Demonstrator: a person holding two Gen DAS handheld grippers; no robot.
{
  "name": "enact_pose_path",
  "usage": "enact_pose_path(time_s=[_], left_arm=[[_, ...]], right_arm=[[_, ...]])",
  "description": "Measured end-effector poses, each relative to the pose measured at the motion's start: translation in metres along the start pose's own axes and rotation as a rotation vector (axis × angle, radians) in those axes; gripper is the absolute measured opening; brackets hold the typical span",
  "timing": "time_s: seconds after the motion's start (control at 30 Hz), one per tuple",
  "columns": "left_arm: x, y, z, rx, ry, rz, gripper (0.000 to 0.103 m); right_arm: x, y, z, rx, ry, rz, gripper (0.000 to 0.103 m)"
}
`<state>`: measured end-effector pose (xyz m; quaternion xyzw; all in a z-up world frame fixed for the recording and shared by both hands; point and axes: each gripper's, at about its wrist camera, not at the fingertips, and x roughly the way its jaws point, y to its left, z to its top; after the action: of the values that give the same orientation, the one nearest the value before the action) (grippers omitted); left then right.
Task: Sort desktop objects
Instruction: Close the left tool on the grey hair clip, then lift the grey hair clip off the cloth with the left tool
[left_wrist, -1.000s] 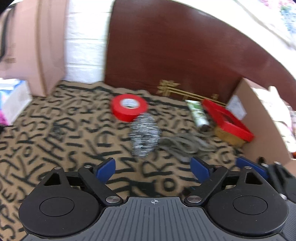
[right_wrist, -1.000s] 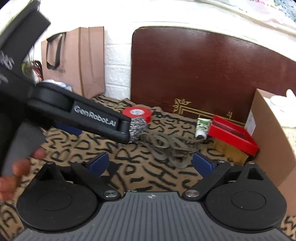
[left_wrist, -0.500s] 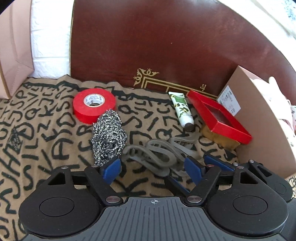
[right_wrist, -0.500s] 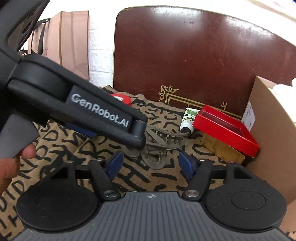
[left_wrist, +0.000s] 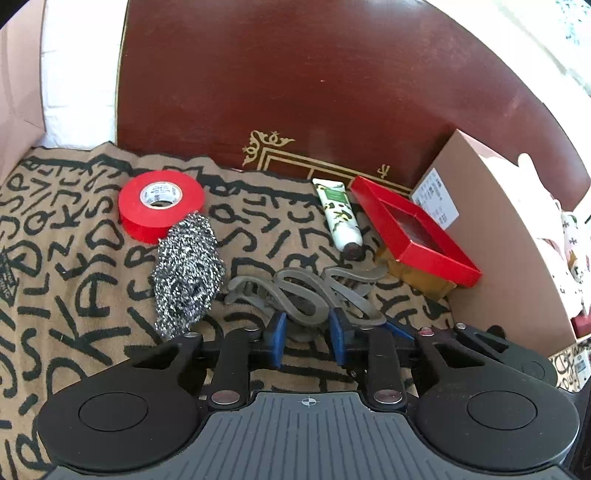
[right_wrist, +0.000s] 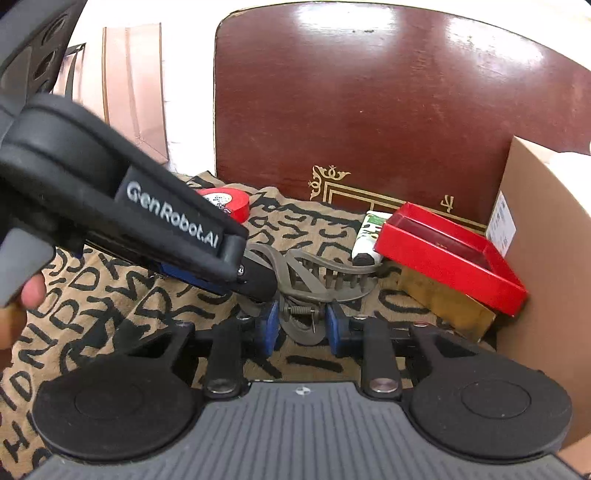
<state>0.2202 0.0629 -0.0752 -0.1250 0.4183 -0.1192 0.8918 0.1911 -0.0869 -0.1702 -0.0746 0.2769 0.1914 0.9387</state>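
Note:
A grey hair claw clip (left_wrist: 306, 291) lies on the letter-patterned cloth (left_wrist: 74, 288), and both grippers are on it. In the left wrist view my left gripper (left_wrist: 307, 338) is closing its blue pads on the clip's near loop, and they touch it. My right gripper (right_wrist: 300, 328) is closing too, its pads against the clip's (right_wrist: 325, 269) spring end. The left gripper's black body (right_wrist: 177, 221) crosses the right wrist view from the left and hides part of the clip. A red tape roll (left_wrist: 161, 205), a steel wool scourer (left_wrist: 188, 273) and a white-green tube (left_wrist: 341, 218) lie nearby.
A red lid (left_wrist: 413, 229) rests tilted on a gold box (left_wrist: 417, 280), against a cardboard box (left_wrist: 517, 240) at the right. A dark red board (left_wrist: 332, 92) stands behind the cloth. A person's fingers (right_wrist: 26, 295) hold the left gripper's handle.
Both grippers came forward and down to the hair clip, and their jaws narrowed from wide open onto it. The scourer and tape roll have not shifted.

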Motion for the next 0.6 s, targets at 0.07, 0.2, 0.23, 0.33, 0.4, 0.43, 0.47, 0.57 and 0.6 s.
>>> enact_pose_path(time_s=[0.07,0.2,0.23,0.33,0.4,0.43,0.47,0.57,0.6], left_arm=[[-0.004,0.001,-0.002,-0.01,-0.001,-0.007,0.033],[-0.015,0.001,-0.008,-0.027,-0.021,0.012,0.068],[-0.018,0.001,-0.01,-0.029,-0.025,0.017,0.073],[-0.026,0.0,-0.019,-0.04,-0.025,0.017,0.079],[-0.028,-0.005,-0.025,-0.036,-0.01,0.013,0.083],[-0.029,-0.008,-0.03,-0.028,-0.004,0.013,0.084],[-0.03,-0.011,-0.035,-0.018,0.001,0.014,0.083],[-0.033,-0.02,-0.052,-0.001,0.038,-0.016,0.078],[-0.035,-0.024,-0.059,0.004,0.051,-0.024,0.075]], right_arm=[[-0.005,0.004,-0.002,-0.006,-0.001,-0.003,0.03],[-0.018,0.005,-0.006,-0.003,-0.007,0.012,0.03],[-0.021,0.005,-0.007,-0.004,-0.009,0.013,0.03],[-0.036,0.006,-0.014,0.019,-0.005,0.027,0.03],[-0.049,0.007,-0.022,0.036,0.003,0.04,0.03],[-0.053,0.008,-0.027,0.043,0.002,0.044,0.03],[-0.06,0.01,-0.031,0.053,0.0,0.048,0.03],[-0.077,0.009,-0.042,0.088,0.001,0.081,0.025],[-0.085,0.01,-0.046,0.098,0.005,0.099,0.016]])
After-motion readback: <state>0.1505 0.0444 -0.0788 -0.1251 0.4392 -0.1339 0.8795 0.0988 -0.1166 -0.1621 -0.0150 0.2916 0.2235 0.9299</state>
